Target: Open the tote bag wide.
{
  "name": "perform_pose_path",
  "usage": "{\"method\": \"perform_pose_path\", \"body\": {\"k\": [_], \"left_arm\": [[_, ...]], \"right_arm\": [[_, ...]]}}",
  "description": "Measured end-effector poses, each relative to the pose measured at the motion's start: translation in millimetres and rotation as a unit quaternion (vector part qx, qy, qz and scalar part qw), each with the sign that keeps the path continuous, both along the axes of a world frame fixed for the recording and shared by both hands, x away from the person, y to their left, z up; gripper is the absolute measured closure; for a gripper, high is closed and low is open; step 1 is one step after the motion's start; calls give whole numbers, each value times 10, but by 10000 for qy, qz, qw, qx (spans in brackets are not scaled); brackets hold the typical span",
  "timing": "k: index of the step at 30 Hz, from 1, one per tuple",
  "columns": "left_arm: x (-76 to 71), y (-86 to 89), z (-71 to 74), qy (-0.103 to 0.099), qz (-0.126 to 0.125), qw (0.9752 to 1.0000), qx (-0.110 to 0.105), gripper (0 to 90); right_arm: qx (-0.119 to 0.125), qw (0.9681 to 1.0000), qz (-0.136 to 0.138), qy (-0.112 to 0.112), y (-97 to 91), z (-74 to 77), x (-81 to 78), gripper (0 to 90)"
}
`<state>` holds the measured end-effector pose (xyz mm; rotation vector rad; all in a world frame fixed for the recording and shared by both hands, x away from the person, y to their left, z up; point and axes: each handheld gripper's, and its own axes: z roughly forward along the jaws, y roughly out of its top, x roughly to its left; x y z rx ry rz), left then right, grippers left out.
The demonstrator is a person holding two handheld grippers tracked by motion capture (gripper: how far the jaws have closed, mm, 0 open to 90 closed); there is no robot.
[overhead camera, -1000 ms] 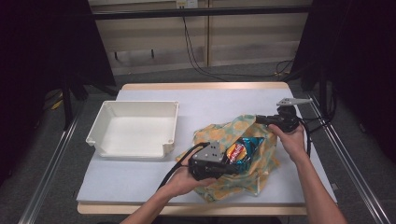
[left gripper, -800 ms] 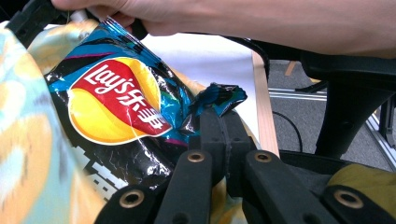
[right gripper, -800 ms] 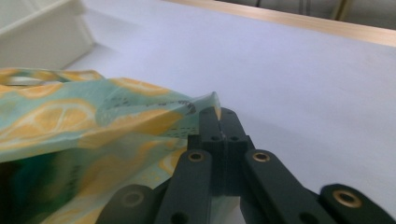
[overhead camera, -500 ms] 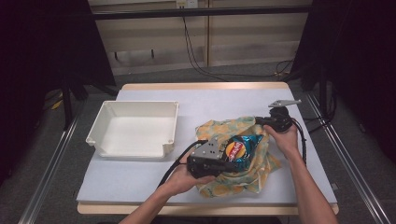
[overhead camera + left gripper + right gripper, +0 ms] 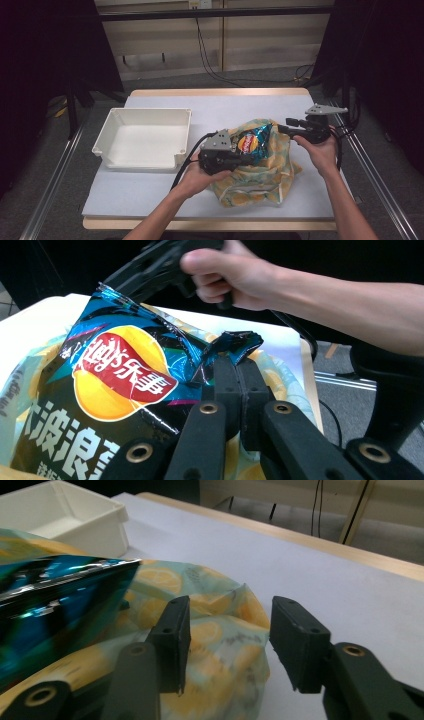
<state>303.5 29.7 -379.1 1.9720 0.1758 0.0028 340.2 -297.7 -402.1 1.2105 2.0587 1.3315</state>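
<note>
Pinching chip bag [image 5: 120,390] corner: left claw [image 5: 239,371] | right claw [image 5: 227,630] opening, empty

Lab/test rig, not a home: white-topped table [image 5: 165,200] on metal rails [image 5: 50,195], black curtains [image 5: 45,45] both sides, loose cables [image 5: 210,60] (bare panel wall behind).

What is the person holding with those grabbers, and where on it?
The left gripper pinches the chip bag by a crumpled top corner. The right gripper holds nothing; its jaws have just been opening, apart above the lemon-print bag.
</note>
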Motion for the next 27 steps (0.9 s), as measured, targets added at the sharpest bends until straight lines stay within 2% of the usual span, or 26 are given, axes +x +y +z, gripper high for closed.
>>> {"method": "perform_pose_path", "body": {"k": [3,5,7,11,14,17,18,19,24,26,27], "left_arm": [[52,-12,-20,43,104,9999,-8,899],[88,-22,-48,83,140,9999,0,900],[121,-40,-76,121,186,9997,65,900],[150,-77,-111,178,203,9996,28,900],[160,-96,-114,158,217,9996,61,900],[180,-107,-117,152,278,9995,64,900],[187,-110,-115,144,299,9994,126,900],[192,-123,-128,188,288,9994,57,900],[209,-164,-134,195,292,9994,79,900],[217,-169,-125,195,310,9993,77,900],[226,-169,-121,212,330,9992,54,900]], "right_arm": [[97,9999,36,-93,-54,66,-156,478],[179,9997,169,-96,-66,100,-281,480],[291,9988,394,-89,-45,122,-416,502],[295,9955,892,-105,121,133,-711,510],[265,9923,1207,-91,263,138,-857,510],[283,9886,1475,-74,372,157,-951,504],[326,9872,1556,-83,407,156,-973,492],[363,9859,1633,-44,450,151,-987,490],[186,9804,1956,136,686,37,-958,486],[105,9781,2069,216,761,-22,-938,578],[121,9775,2094,225,781,-50,-930,663]]}}
